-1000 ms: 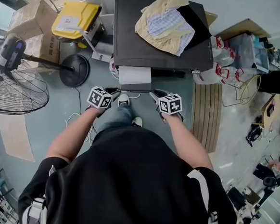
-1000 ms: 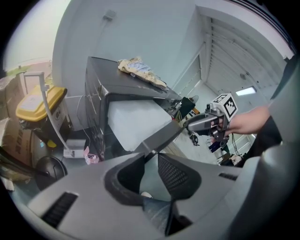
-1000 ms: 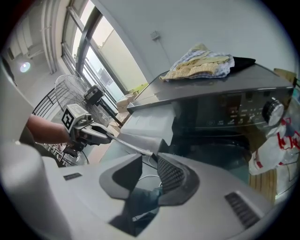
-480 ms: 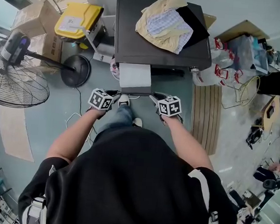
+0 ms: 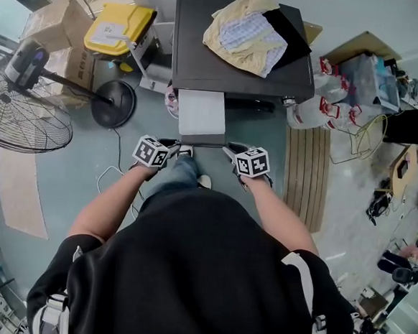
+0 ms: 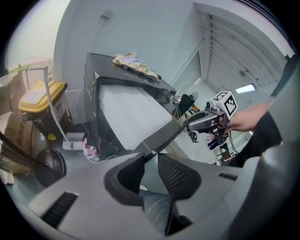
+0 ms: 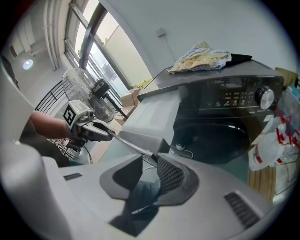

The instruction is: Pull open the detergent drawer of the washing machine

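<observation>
Left gripper (image 5: 172,146) and right gripper (image 5: 232,149) clamp the detergent drawer (image 5: 202,115) by its front corners.
It juts out of the washing machine (image 5: 202,65).

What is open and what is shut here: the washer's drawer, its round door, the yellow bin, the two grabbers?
detergent drawer: pulled out of the washing machine, open.
round door: looks shut.
left gripper: jaws shut on the drawer front's left corner.
right gripper: jaws shut on the drawer front's right corner.
yellow bin lid: shut.
clothes: heaped on the machine's top.
</observation>
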Available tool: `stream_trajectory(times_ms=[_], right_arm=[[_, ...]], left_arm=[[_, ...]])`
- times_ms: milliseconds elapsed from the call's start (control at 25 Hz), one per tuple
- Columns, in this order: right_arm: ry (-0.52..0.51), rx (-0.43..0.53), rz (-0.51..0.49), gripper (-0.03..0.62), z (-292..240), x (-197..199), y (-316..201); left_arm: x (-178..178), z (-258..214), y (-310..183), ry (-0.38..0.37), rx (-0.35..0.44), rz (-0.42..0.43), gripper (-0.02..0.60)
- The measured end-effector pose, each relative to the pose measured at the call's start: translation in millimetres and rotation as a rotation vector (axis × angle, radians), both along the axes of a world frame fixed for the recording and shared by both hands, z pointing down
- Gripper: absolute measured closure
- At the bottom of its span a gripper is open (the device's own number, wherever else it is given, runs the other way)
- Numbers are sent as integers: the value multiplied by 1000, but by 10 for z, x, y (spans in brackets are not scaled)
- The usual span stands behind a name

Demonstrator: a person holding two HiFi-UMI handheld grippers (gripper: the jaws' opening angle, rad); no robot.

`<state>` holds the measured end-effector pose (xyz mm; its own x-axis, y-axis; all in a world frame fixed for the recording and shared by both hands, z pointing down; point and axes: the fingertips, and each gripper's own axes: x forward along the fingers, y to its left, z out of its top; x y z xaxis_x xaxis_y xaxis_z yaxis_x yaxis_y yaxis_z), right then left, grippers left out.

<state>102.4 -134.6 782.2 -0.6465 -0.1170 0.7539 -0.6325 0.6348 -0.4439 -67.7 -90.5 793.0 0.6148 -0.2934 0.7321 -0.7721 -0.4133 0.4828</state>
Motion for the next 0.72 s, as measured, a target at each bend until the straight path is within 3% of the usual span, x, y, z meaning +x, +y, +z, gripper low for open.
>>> stream_trajectory(times_ms=[720], right_arm=[[6,-9,-3,491,65,44,47]], left_arm=[[61,45,49,-12,-11,1,485]])
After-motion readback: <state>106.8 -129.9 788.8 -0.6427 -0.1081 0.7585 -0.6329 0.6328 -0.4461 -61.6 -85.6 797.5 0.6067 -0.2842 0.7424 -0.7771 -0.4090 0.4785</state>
